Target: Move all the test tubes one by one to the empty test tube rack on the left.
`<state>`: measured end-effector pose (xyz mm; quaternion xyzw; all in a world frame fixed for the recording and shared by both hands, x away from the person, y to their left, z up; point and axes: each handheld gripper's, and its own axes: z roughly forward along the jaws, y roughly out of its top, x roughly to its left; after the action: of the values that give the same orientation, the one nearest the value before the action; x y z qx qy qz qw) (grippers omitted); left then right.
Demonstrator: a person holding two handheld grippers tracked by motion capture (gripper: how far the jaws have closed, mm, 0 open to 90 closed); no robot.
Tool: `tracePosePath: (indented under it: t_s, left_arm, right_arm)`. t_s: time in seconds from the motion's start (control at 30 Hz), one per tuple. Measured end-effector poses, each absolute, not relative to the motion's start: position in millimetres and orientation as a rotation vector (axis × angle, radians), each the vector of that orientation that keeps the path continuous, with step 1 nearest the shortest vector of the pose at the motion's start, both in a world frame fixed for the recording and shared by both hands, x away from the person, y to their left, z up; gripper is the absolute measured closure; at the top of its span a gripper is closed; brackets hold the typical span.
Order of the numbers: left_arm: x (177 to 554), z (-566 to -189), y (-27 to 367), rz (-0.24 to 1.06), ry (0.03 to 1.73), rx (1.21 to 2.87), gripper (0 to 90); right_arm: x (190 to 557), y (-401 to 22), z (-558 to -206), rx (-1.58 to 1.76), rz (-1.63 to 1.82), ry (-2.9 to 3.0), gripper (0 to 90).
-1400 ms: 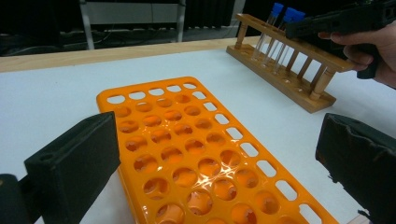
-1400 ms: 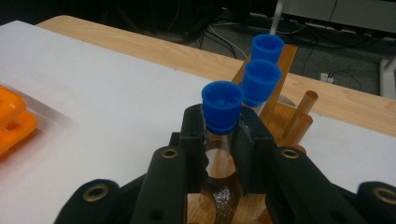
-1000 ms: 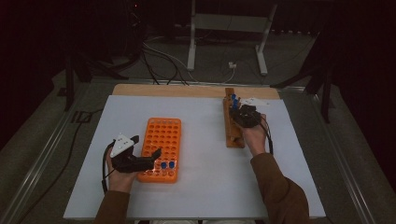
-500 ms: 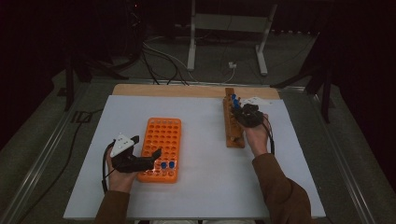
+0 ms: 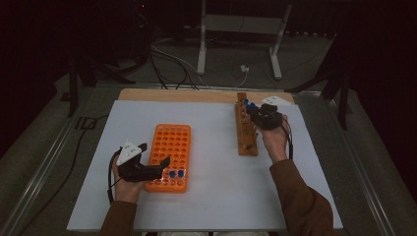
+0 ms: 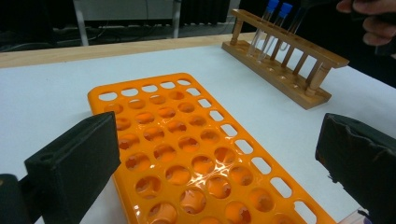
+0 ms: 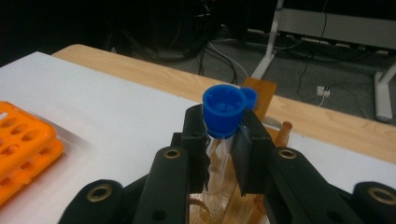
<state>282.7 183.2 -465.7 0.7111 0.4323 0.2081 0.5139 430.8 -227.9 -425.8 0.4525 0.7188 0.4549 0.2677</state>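
Tube lifted from wooden rack

The right gripper (image 7: 223, 154) clamped a blue-capped tube (image 7: 223, 112) just below its cap; tilting could snag it in the wooden rack (image 5: 245, 132). The left gripper (image 6: 219, 154) stood open.

No readable text, labels, brands, numbers or signs on anything in view

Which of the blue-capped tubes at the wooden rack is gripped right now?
The tube clamped just under its blue cap by the right tongs; the others stand free in the wooden rack.
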Motion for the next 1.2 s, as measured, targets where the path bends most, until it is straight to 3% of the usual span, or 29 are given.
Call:
tracePosePath:
  t_s: [0.43, 1.2]
  left_arm:
    - [285, -465, 181, 0.499, 1.036, 1.711, 1.4]
    - [297, -455, 168, 0.515, 0.985, 1.726, 1.5]
  right_arm:
    - [423, -225, -399, 1.17, 1.301, 1.949, 77.2]
    - [405, -169, -406, 1.055, 1.355, 2.169, 77.0]
